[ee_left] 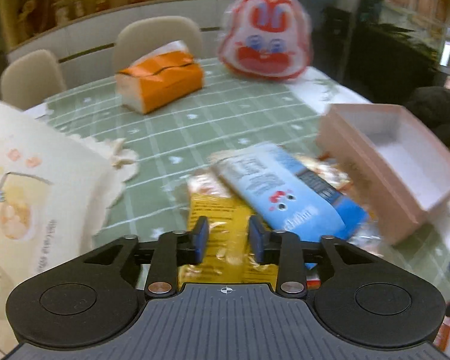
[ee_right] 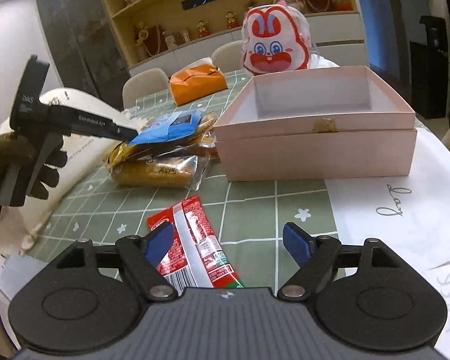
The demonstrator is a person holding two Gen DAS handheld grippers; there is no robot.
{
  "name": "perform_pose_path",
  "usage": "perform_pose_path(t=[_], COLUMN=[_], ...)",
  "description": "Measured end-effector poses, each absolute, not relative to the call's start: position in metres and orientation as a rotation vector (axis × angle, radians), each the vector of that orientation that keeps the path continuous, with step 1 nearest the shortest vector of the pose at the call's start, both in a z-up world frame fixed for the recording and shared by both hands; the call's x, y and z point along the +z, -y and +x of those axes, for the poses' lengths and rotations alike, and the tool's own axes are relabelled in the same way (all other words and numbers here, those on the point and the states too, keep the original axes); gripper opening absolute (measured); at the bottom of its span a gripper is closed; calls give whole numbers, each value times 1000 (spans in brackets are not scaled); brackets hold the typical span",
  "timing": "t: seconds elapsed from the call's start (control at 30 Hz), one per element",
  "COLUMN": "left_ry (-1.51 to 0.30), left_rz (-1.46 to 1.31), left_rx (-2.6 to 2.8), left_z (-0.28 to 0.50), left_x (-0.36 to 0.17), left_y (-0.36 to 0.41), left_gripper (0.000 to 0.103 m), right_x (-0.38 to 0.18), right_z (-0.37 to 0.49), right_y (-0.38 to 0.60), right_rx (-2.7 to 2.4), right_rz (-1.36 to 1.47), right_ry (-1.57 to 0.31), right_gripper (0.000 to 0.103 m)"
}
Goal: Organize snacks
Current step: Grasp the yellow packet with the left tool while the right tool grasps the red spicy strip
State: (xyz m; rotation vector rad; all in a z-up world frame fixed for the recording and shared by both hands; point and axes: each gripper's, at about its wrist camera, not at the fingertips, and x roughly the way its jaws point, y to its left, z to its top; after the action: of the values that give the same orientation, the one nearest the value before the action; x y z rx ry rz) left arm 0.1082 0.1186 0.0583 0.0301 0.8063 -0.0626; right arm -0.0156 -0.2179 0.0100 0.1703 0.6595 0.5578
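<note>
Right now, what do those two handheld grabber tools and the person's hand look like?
Each gripper has a ribbed grey body, black linkage arms with silver pins, and blue fingers. The left one's side is white and black with small lettering, trailing a black cable; its hand wears a dark glove and patterned green sleeve.

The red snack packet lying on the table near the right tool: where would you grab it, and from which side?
Probably across its narrow width near the middle, coming from above. The red snack packet lies flat, long and thin on the green tablecloth, its sides clear, and the open right tool already partly straddles it.
</note>
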Motion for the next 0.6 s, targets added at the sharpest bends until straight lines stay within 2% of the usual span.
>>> perform_pose_path(t=[0.1, 0.17, 0.4, 0.6], left_ry=[-811, -813, -836, -857], left_rz=[-42, -104, -173, -122], left_rx=[-24, -42, -125, -176], left_z=[112, 112, 90, 35], left_x=[52, 49, 43, 34], left_y=[-136, -148, -156, -143], left_gripper=[52, 54, 54, 54], right_x=[10, 10, 8, 6], right_z=[-17, -18, -16, -12], right_y=[219, 219, 219, 219], right_rx=[549, 549, 540, 526], right_rz=[182, 183, 190, 197], right_ry=[-650, -647, -674, -697], right_gripper=[81, 82, 82, 82])
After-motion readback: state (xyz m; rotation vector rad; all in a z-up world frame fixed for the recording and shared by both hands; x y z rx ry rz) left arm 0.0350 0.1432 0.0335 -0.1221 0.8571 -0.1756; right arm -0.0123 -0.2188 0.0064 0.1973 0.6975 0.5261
